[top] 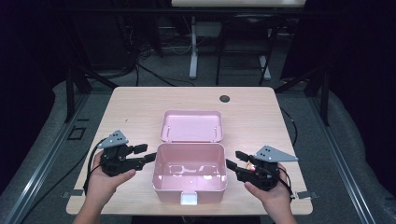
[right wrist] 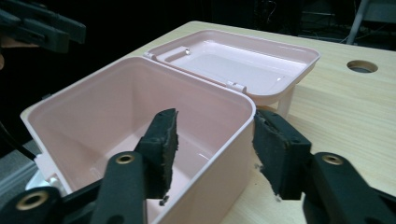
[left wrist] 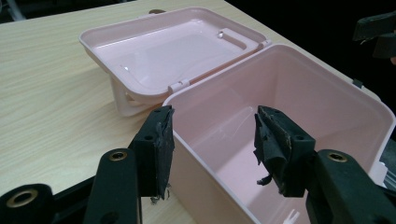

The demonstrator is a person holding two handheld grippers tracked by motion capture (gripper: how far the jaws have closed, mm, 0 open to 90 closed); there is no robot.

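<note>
Pink plastic box (top: 189,173) open on wooden table (top: 135,105), unlabelled

open box (top: 190,173) mid-table, lid (top: 192,126) behind, bare table (top: 130,109) around

Lab: dark-curtained bay, wooden table (top: 140,107), floor cables (top: 154,74).

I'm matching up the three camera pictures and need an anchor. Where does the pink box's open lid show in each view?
High view: the lid lies flat at table centre, just beyond the pink box.
Left gripper view: lid at upper centre, behind the box's far wall.
Right gripper view: lid at upper centre-right, beyond the box rim.
Shared landmark: the hinge edge where lid meets box.
</note>
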